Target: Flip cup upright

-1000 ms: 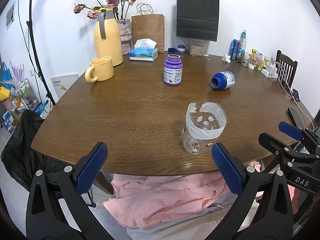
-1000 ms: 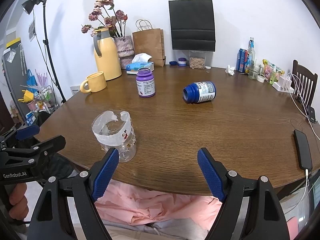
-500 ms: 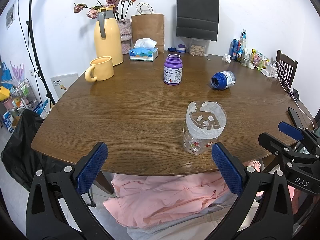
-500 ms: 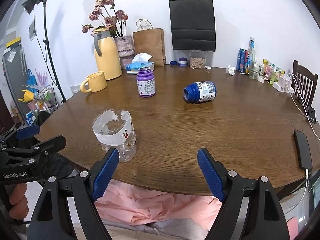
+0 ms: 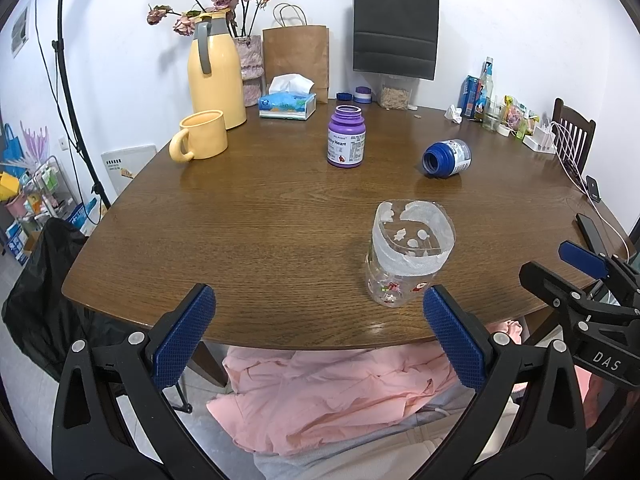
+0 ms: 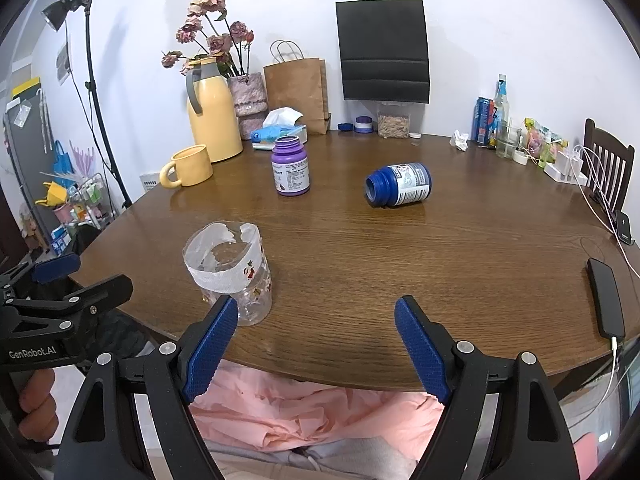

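A clear plastic cup with a white band around its rim stands on the brown table, mouth up, near the front edge. My left gripper is open and held back off the table edge, with the cup just ahead of its right finger. My right gripper is also open, the cup standing just past its left finger. Nothing sits between either pair of fingers. Each gripper shows at the side of the other's view.
A purple bottle stands mid-table and a blue bottle lies on its side to the right. A yellow mug, yellow thermos and tissue box are at the back left. A phone lies at the right edge.
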Available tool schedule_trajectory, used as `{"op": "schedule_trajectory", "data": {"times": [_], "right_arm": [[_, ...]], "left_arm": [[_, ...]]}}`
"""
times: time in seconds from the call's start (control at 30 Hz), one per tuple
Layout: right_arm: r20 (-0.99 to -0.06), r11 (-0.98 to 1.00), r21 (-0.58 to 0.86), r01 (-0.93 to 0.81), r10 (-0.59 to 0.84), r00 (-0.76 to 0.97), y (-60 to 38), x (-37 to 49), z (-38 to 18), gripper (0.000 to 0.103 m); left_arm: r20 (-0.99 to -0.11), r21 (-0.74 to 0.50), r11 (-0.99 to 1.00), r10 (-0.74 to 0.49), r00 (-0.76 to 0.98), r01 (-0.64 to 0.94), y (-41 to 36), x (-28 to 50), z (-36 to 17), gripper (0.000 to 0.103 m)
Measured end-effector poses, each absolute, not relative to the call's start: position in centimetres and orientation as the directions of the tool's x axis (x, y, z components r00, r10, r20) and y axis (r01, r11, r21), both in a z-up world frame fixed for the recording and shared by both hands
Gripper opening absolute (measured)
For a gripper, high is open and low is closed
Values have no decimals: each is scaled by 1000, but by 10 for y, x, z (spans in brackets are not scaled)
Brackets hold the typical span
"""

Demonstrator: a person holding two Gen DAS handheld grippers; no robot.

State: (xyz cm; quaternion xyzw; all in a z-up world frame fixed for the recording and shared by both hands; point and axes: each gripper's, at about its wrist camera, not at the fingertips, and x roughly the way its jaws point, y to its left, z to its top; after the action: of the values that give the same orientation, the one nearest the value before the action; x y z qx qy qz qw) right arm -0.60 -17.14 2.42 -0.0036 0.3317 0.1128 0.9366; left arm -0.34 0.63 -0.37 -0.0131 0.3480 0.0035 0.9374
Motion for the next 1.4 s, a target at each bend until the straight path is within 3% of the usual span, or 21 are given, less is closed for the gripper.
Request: {"op": "schedule_trajectory", "data": {"times": [1.4], "right_arm": [[-625,974,75,-212,212,752,-174,-5,18,85]], "left_arm": [[-661,-17,1000,-5,750,-8,0,-3,-10,103]]}}
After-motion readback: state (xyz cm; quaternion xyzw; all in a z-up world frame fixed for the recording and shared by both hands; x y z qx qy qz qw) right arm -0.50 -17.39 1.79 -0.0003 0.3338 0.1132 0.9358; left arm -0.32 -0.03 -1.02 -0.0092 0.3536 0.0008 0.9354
